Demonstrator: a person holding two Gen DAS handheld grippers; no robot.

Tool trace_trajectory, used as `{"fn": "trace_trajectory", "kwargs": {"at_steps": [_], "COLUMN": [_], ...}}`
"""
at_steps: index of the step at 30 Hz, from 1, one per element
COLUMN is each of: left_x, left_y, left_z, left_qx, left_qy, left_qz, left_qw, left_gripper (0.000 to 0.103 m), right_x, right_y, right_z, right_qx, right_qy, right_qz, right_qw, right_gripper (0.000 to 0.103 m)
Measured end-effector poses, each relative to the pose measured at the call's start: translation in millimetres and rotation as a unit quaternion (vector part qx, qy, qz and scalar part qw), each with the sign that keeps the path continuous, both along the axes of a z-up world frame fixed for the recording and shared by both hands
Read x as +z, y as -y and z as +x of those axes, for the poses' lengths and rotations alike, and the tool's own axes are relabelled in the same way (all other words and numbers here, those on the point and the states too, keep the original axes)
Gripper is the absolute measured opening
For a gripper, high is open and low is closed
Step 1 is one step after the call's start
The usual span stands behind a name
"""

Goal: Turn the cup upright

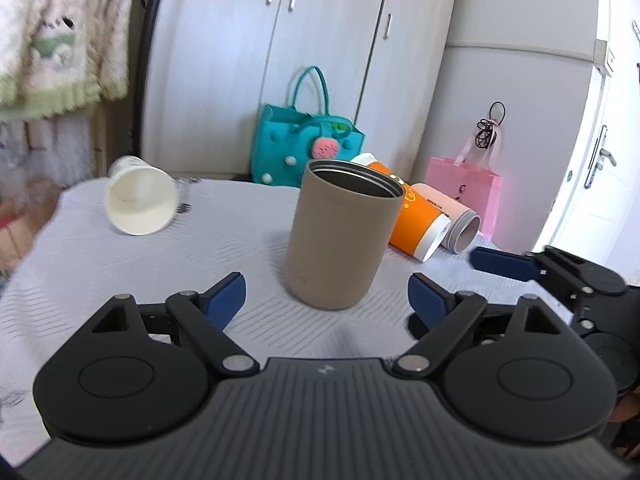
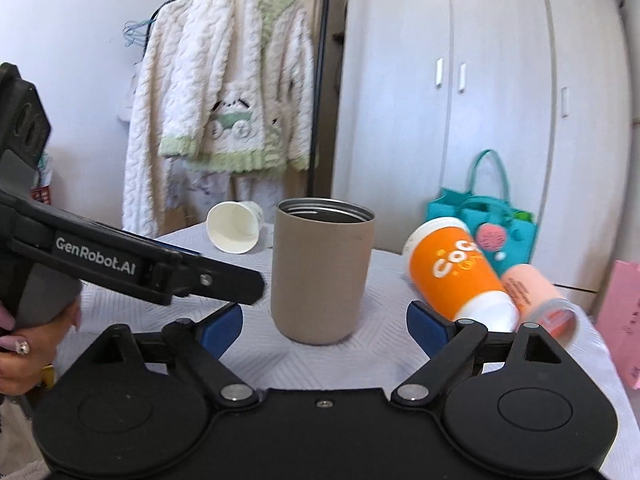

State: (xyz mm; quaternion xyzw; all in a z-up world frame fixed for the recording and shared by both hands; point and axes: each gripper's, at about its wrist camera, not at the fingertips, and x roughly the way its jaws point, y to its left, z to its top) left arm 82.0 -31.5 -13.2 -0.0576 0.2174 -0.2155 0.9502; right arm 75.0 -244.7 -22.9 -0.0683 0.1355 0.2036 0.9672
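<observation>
A tan cup with a dark metal inside (image 1: 336, 236) stands upright on the table (image 1: 120, 280), mouth up; it also shows in the right wrist view (image 2: 320, 272). My left gripper (image 1: 326, 300) is open and empty just in front of it, blue pads either side. My right gripper (image 2: 324, 328) is open and empty, also just in front of the cup. A white paper cup (image 1: 140, 196) (image 2: 236, 228), an orange cup (image 1: 416, 216) (image 2: 460, 272) and a pink cup (image 1: 456, 220) (image 2: 540, 300) lie on their sides.
The table has a pale quilted cover (image 2: 392, 352). A teal bag (image 1: 300, 148) and a pink bag (image 1: 468, 196) stand behind it by white wardrobes (image 1: 320, 60). A knitted cardigan (image 2: 224, 100) hangs at the back left.
</observation>
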Motion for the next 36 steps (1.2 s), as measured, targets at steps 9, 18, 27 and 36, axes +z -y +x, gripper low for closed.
{"fn": "trace_trajectory", "kwargs": {"at_steps": [9, 18, 27, 36], "left_x": [12, 25, 26, 26], "left_y": [-10, -12, -21, -22], "left_z": [-53, -90, -111, -115], "left_qx": [0.032, 0.049, 0.078, 0.122], "left_qy": [0.008, 0.011, 0.006, -0.005], "left_qz": [-0.001, 0.018, 0.027, 0.047], "left_qw": [0.9994, 0.9986, 0.9966, 0.9914], "left_gripper": [0.096, 0.1, 0.103, 0.103], "right_x": [12, 20, 21, 22], "right_y": [8, 13, 11, 7], "right_z": [-58, -88, -108, -116], "right_qx": [-0.064, -0.107, -0.123, -0.123], "right_qy": [0.023, 0.008, 0.011, 0.002], "right_qz": [0.03, 0.043, 0.042, 0.043], "right_qw": [0.997, 0.993, 0.991, 0.992], "right_gripper": [0.094, 0.098, 0.101, 0.103]}}
